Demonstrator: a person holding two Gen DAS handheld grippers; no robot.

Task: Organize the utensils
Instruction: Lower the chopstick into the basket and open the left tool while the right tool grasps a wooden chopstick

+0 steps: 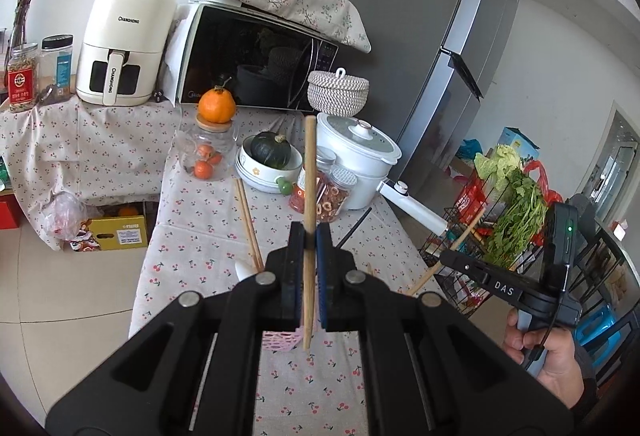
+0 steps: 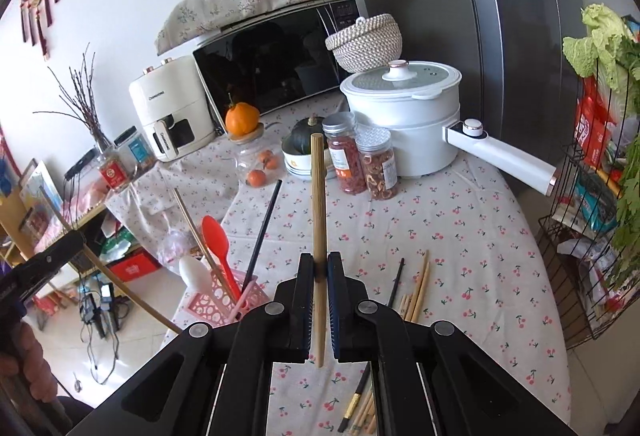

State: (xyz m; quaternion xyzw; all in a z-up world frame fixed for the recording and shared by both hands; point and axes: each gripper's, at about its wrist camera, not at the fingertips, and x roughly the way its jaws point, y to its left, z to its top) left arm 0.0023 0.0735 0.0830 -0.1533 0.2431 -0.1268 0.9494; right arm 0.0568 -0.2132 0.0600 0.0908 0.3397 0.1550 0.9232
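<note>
While each gripper carries one wooden chopstick clear of the table, the step in hand looks like the carry to the holder. Left gripper [image 1: 310, 236] has its jaws clamped on a wooden chopstick [image 1: 309, 171], which stands near upright w/ its lower tip hanging free just above the pink basket [image 1: 280, 342]. Right gripper [image 2: 320, 268] is likewise pinched shut on a second chopstick [image 2: 319, 195], also near vertical, held over the cherry-print tablecloth [image 2: 460, 236].

From the right wrist view the pink basket [image 2: 224, 300] sits at the table's left edge & already holds a red spoon [image 2: 216, 236], a white spoon [image 2: 194, 272], a black chopstick [image 2: 262, 228] & a wooden one. More loose chopsticks [image 2: 416, 292] lie on the cloth just right of the right gripper, so the job seems partway.

Next move prob needs each tip lined up over the basket mouth, stick kept upright, lowered, then let go. Right one has further to travel across.
</note>
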